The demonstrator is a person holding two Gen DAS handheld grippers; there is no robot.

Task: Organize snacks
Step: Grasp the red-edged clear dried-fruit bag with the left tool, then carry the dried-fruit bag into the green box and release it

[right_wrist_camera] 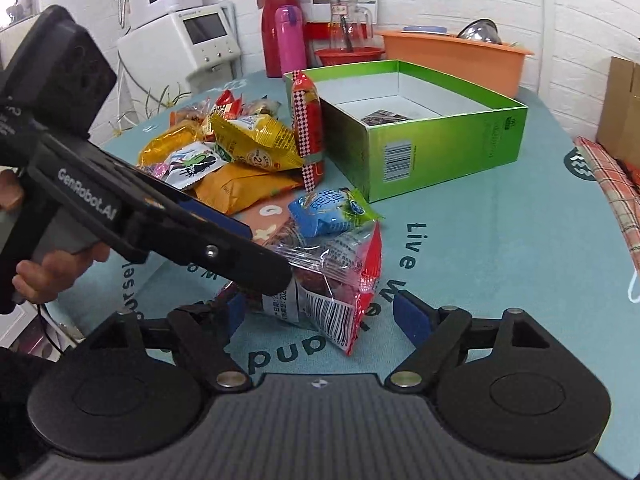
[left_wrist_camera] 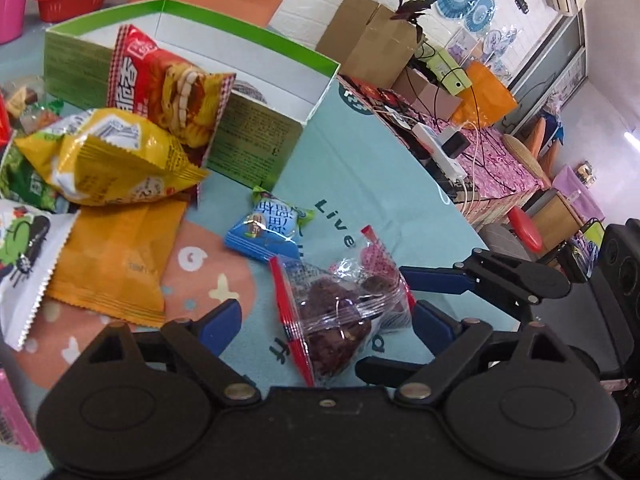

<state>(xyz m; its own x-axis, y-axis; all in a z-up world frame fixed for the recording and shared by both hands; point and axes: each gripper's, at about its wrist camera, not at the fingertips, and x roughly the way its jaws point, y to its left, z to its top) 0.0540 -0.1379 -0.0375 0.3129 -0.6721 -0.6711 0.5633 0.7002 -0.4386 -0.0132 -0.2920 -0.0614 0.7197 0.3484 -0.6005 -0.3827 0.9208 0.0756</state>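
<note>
Two grippers are over a desk (right_wrist_camera: 500, 240) with a light blue-green cloth. The left gripper (left_wrist_camera: 326, 320) has its fingers wide apart, one on each side of a clear snack bag (left_wrist_camera: 340, 320) with red edges and dark brown bits inside. The fingers are not squeezing it. The bag lies flat on the cloth.

The right gripper (right_wrist_camera: 316, 316) also has its fingers wide apart, around the same clear bag (right_wrist_camera: 336, 292) from the other side. In the right wrist view, a hand (right_wrist_camera: 52, 268) holds the left gripper by its handle.

Just past the clear bag is one small blue snack bag (left_wrist_camera: 266, 234). Farther on is a pile of snacks: one yellow bag (left_wrist_camera: 112, 160), one orange bag (left_wrist_camera: 120, 256), one red bag (left_wrist_camera: 168, 88) leaning on the box, and one white bag with a green cartoon (left_wrist_camera: 24, 260).

One green box (right_wrist_camera: 440, 140) stands open near the pile. It is white inside, with one dark packet (right_wrist_camera: 384, 117) on its bottom.

Behind the box are one orange tub (right_wrist_camera: 460, 56), one red flask (right_wrist_camera: 276, 20) and one pink bottle (right_wrist_camera: 292, 40).
</note>
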